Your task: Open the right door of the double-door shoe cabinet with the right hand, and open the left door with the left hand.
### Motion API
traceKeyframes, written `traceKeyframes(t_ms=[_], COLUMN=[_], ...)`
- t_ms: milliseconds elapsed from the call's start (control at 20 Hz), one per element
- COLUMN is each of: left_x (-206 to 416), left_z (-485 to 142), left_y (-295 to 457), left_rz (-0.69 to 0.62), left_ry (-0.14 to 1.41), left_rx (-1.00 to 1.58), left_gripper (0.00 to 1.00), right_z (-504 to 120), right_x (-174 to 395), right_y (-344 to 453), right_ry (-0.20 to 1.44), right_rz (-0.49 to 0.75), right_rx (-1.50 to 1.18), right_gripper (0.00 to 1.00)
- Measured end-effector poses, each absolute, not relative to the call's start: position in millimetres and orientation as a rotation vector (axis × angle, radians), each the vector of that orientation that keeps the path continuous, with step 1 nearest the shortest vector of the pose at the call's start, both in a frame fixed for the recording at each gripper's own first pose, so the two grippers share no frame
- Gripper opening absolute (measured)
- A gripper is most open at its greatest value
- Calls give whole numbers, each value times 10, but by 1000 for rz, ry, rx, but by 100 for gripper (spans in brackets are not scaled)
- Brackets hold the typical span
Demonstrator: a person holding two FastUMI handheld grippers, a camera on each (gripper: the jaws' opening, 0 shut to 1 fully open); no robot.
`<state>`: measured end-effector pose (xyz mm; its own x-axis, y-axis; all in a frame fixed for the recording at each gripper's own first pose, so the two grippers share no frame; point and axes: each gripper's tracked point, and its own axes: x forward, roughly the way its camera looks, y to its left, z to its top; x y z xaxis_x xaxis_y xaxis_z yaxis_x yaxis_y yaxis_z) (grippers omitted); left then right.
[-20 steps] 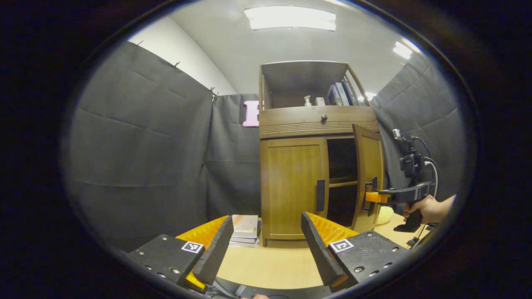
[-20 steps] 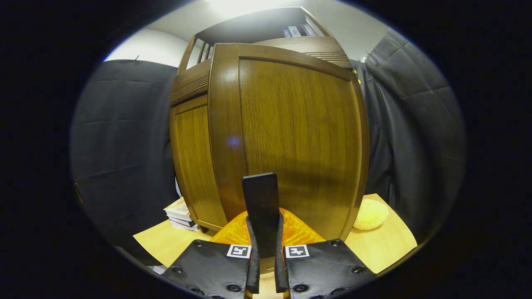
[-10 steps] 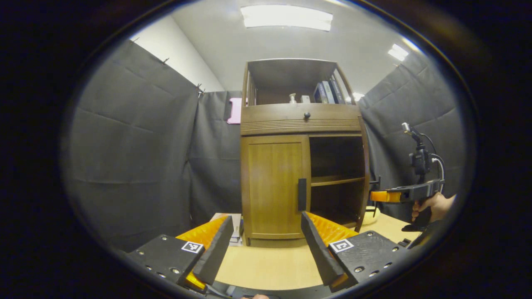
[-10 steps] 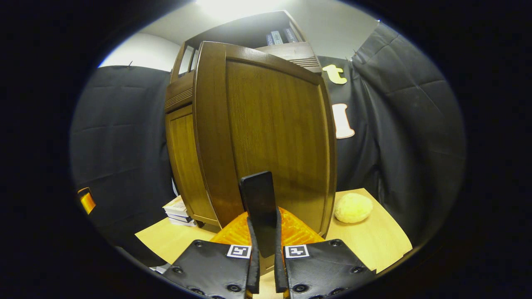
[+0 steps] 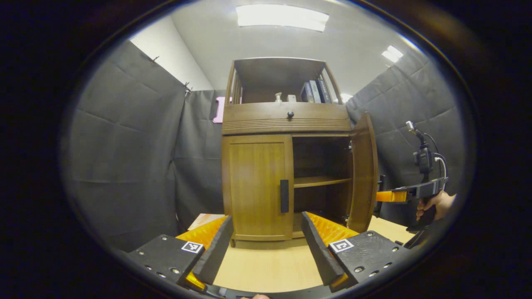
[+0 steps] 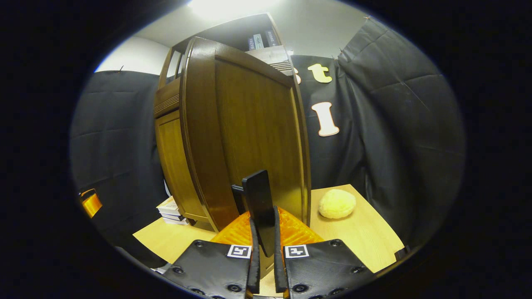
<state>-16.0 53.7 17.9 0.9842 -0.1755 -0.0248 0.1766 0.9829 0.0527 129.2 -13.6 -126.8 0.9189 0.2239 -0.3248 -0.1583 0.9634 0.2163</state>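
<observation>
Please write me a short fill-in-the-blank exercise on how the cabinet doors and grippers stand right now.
1. The right door stands ___.
2. The left door is ___.
3. The right gripper is shut on the right door's ___.
4. The left gripper has its fingers ___.

Missing words: open; closed; handle; open

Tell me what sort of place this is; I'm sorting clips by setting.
Likely a staged recording booth, not a home: black cloth walls surround a wooden shoe cabinet standing on a table.
</observation>
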Motion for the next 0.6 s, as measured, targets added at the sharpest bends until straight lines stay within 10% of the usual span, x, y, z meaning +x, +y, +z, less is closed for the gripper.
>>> traceKeyframes(t_ms=[600], left_x=[-117], left_z=[202], left_y=[222], left_rz=[-243], left_ry=[15], left_rx=[53], left_gripper=[95], right_z=[-1198], right_x=[1117], right_y=[-1005], right_ry=[358], right_rz=[6], right_rx=[177], right_gripper=[0])
